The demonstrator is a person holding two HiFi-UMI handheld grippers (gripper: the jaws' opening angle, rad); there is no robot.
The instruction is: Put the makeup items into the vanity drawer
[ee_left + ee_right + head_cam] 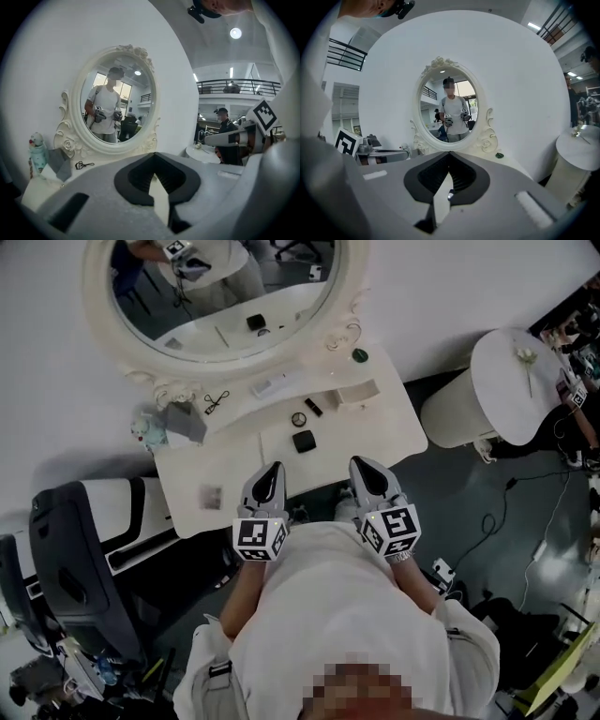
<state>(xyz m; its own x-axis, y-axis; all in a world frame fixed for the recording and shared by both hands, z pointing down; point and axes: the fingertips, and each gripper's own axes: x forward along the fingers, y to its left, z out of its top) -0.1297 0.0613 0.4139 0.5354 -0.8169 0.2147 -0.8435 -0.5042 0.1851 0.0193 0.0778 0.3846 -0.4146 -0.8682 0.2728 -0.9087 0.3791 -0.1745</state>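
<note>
Both jaws are shut and empty: the left hand-held gripper (275,468) and right hand-held gripper (360,465) hang over the counter's (183,470) near edge, seemingly ready to begin. A black compact (304,441), round compact (299,419) and eyelash curler (217,402) lie mid-counter to back edge. No open drawer shows.

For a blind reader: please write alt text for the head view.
Seen from above, a person holds the left gripper and the right gripper, both shut, at the front edge of a white vanity table. A black compact lies on the table, with an oval mirror behind it.
</note>
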